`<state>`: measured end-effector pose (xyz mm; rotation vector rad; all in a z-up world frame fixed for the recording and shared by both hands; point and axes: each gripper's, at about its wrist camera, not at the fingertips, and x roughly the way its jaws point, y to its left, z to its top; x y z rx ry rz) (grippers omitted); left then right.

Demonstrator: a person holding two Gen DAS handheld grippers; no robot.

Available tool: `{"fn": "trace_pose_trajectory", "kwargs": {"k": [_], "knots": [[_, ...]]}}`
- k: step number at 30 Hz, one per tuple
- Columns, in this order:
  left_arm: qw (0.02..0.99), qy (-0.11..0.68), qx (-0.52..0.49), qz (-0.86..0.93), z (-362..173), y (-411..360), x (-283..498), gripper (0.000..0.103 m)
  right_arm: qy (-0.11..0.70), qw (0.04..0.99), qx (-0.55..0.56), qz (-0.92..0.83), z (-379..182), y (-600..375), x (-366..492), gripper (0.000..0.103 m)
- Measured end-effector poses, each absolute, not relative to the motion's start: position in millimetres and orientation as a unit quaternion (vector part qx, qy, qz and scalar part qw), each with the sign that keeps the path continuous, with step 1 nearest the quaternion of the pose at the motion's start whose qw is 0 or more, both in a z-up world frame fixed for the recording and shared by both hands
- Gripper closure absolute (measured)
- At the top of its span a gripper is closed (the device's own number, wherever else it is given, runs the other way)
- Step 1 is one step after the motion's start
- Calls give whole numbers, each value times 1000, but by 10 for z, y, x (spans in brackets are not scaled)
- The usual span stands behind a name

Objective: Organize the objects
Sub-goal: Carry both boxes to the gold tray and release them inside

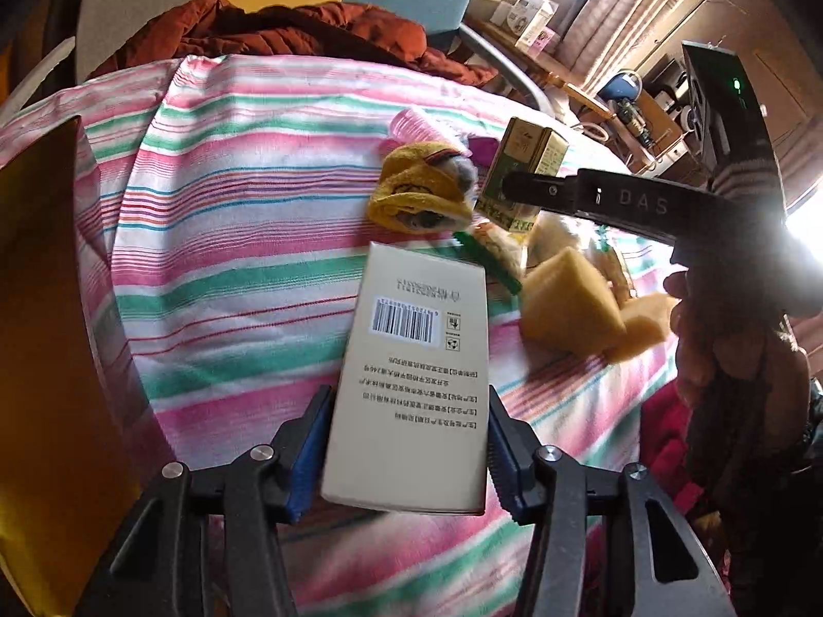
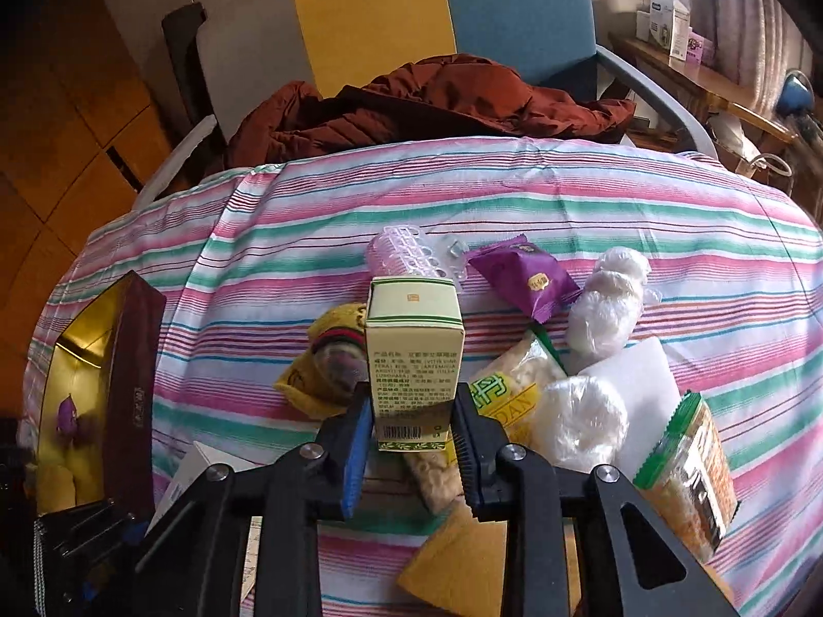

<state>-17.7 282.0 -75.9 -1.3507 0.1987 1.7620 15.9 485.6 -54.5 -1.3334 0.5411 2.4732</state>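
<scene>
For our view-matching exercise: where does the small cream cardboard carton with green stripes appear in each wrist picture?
Left wrist view: small cream cardboard carton with green stripes, upper right of centre, clamped by the right tool.
Right wrist view: carton at centre, between that tool's pads.
Shared landmark: rolled yellow sock beside it.

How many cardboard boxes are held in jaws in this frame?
2. The flat beige barcode box sits between the left gripper jaws; the small green-trimmed carton is clamped in the right gripper jaws. Others may lie hidden under the snack pile.
</scene>
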Motion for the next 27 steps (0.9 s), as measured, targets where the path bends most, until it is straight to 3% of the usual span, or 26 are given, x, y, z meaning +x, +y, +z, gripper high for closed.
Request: {"fn": "trace_pose_trajectory", "kwargs": {"k": [17,27], "knots": [[450,14,-486,749,-173,2126,-50,52,172,101,-413,888,-77,4245,526,73],[341,-54,-434,832,213,1052,-633,52,152,-4,-397,905,208,3433,212,73]]}}
